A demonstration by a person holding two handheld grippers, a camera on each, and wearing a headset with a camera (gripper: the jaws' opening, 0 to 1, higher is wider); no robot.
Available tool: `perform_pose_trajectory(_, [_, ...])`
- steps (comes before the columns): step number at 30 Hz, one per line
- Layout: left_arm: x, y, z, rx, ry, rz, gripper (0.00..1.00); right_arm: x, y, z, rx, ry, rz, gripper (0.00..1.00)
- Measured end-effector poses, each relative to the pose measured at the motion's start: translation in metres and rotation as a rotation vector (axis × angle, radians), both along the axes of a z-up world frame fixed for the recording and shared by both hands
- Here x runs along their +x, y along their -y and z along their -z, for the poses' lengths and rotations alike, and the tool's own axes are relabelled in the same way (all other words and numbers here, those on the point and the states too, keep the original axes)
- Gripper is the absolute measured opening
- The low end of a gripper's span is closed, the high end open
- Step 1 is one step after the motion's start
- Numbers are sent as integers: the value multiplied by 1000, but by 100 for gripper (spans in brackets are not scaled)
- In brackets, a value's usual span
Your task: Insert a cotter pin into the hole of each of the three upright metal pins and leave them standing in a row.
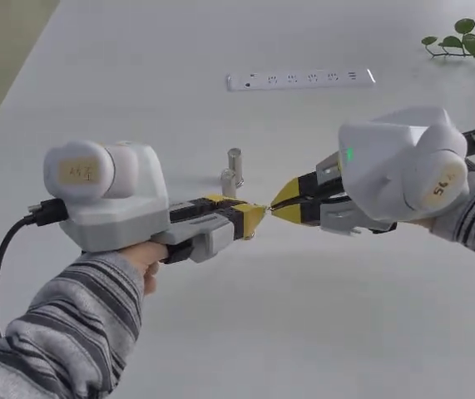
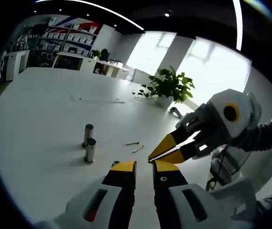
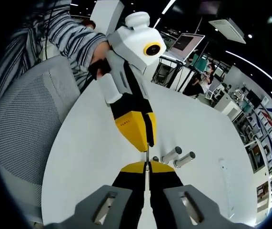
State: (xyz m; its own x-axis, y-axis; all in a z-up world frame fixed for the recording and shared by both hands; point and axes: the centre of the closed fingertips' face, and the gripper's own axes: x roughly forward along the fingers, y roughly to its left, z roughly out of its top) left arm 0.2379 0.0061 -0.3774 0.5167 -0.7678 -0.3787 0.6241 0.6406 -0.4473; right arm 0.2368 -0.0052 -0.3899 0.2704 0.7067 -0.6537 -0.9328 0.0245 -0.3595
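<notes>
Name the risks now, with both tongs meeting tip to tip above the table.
The thin pin bridges the right tongs and left tongs in mid-air; a slip would likely drop it. The two upright metal pins stand close behind the tips; a stray swing could topple them. Loose cotter pins lie near them and could be scattered.

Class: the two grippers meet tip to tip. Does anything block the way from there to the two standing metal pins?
Nothing visible does. The left gripper and the right gripper, which pinches a thin pin, meet over bare table beside the metal pins. Two cotter pins lie flat between, low on the table.
</notes>
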Motion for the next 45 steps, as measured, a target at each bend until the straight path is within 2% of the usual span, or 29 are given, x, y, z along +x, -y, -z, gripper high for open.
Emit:
perform_pose_trajectory(9, [-1, 4, -5, -27, 8, 3, 0, -4, -5, -6, 14, 19, -8, 0])
perform_pose_trajectory(19, [-2, 5, -7, -51, 1, 0, 0, -4, -6, -9, 11, 34, -10, 0])
perform_pose_trajectory(22, [-4, 5, -9, -35, 34, 21, 0, -5, -6, -10, 15, 23, -1, 0])
perform_pose_trajectory(23, [-4, 6, -9, -23, 54, 31, 0, -5, -6, -10, 16, 22, -1, 0])
perform_pose_trajectory(26, [-6, 6, -8, 2, 85, 58, 0, -7, -7, -8, 32, -20, 19, 0])
perform_pose_trajectory(28, [-9, 7, -8, 45, 138, 94, 0, -7, -6, -7, 38, -32, 29, 0])
perform_pose_trajectory(29, [-9, 7, -8, 61, 165, 109, 0, -8, -5, -5, 43, -55, 38, 1])
perform_pose_trajectory(30, [-12, 8, -6, 71, 158, 124, 0, -10, -4, -2, 51, -86, 50, 4])
perform_pose_trajectory(31, [-12, 7, -5, 85, 166, 129, 0, -11, -4, -1, 63, -106, 53, 4])
perform_pose_trajectory(32, [-14, 7, -2, 108, 178, 150, 0, -12, -3, -2, 69, -109, 49, 2])
perform_pose_trajectory(35, [-20, 6, 3, 150, 209, 197, 0, -17, -1, 4, 94, -195, 83, 6])
perform_pose_trajectory(36, [-21, 6, 5, 164, 222, 217, 0, -17, 0, 5, 98, -209, 86, 6])
perform_pose_trajectory(37, [-21, 6, 6, 167, 227, 220, 0, -19, 0, 5, 110, -226, 84, 6])
perform_pose_trajectory(38, [-24, 6, 6, 179, 246, 248, 0, -24, -1, 5, 131, -268, 86, 6])
perform_pose_trajectory(40, [-27, 7, 4, 168, 263, 267, 0, -29, -1, 7, 151, -326, 101, 7])
perform_pose_trajectory(42, [-31, 7, 4, 182, 288, 302, 0, -34, 0, 10, 161, -371, 103, 7])
perform_pose_trajectory(45, [-37, 8, 3, 180, 301, 343, 0, -40, 0, 11, 188, -427, 104, 8])
